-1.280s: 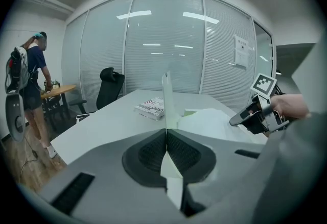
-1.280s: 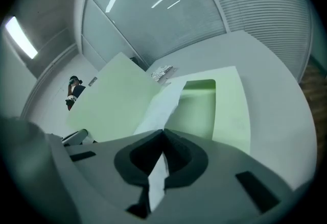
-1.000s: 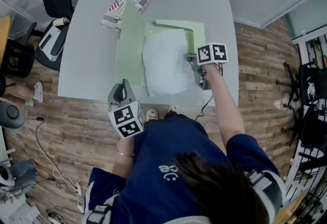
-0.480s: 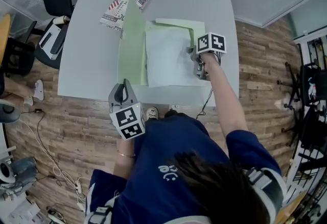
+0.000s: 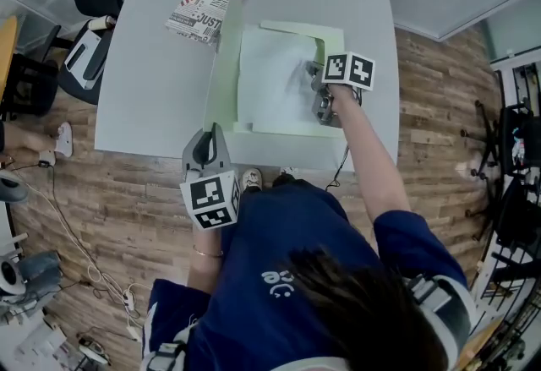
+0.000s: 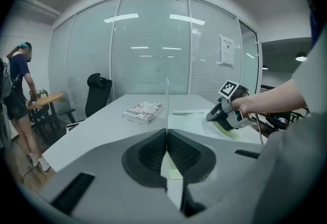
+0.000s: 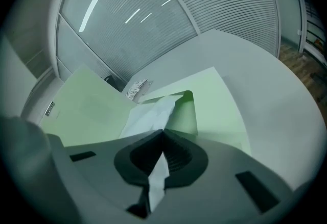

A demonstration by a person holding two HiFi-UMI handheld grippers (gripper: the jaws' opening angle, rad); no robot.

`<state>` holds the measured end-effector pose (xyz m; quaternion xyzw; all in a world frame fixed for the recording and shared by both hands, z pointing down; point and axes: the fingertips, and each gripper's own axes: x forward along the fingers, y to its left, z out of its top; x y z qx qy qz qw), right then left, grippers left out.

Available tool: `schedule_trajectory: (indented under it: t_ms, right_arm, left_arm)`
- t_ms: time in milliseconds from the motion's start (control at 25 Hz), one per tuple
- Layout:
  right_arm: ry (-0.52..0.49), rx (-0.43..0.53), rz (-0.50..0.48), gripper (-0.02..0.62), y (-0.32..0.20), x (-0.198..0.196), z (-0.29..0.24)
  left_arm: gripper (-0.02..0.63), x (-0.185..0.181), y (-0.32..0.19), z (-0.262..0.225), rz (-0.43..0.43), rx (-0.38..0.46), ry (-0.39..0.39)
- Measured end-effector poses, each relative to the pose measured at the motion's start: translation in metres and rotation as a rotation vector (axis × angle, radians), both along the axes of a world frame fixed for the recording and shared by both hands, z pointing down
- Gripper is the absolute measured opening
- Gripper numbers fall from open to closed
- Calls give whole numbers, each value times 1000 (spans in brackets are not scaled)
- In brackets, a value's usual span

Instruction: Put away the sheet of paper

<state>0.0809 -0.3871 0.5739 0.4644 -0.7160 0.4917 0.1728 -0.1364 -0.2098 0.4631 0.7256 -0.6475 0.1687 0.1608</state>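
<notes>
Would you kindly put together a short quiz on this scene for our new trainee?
1. True or false: the right gripper is shut on the white sheet.
2. What does the left gripper clamp? A a pen; B the green folder's raised cover; C nothing.
3. Fill in: the printed booklet lies on the ___, near the cover's far end.
Key: 1 true; 2 B; 3 table.
</notes>
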Motion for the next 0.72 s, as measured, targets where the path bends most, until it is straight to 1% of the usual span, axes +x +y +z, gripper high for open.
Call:
schedule_trajectory:
  t_ms: [160, 280, 400, 480, 640, 720]
  right_arm:
    - [-13, 38, 56, 9, -5, 1, -3]
    - [10, 85, 94, 9, -10, 3, -7]
    - [15, 86, 83, 9, -10, -2, -5]
    - [55, 63, 48, 9, -5, -2, 0]
    - [202, 54, -14, 9, 4, 8, 3]
    - [252, 38, -25, 9, 7, 15, 7]
  left_arm:
    - [6, 3, 1, -1, 27, 8, 7]
    - [7, 5, 2, 0, 38, 8, 5]
    - [6, 7, 1, 0, 43, 7, 0]
    - [6, 8, 1, 1, 44, 8, -3]
    - [8, 6, 3, 0, 41, 13, -9]
    - [8, 5, 2, 1, 40, 11, -11]
